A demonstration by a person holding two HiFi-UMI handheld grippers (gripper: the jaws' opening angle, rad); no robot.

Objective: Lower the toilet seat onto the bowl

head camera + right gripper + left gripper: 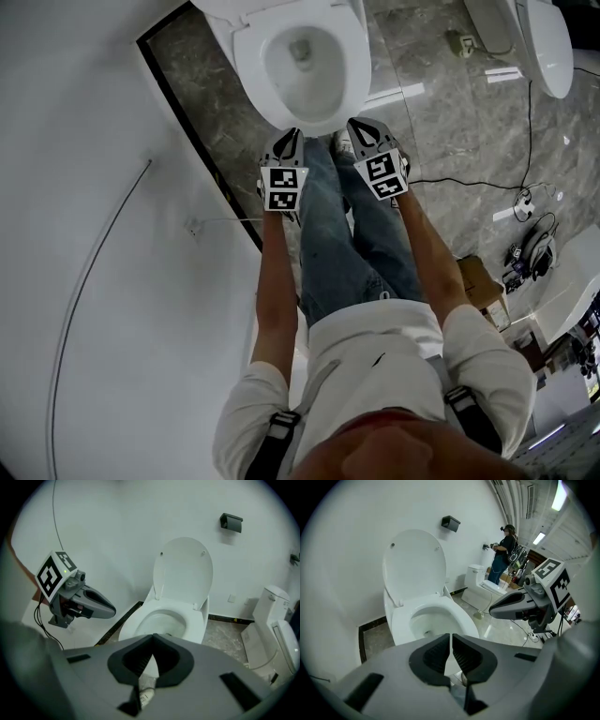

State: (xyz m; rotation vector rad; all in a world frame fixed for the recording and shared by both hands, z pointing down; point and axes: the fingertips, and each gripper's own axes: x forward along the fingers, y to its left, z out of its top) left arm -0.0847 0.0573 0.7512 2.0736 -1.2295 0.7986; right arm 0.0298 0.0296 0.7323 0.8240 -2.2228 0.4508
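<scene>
Left gripper (pixel 289 134) jaws together, empty | right gripper (pixel 361 125) likewise | toilet seat (pixel 352 58) just ahead, apart

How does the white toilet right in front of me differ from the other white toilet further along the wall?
The white toilet in front has its oval cover raised upright, leaving the bowl open; the other white toilet has its cover down. The other toilet shows a boxy tank behind it; the one in front shows none. Both are white.
</scene>
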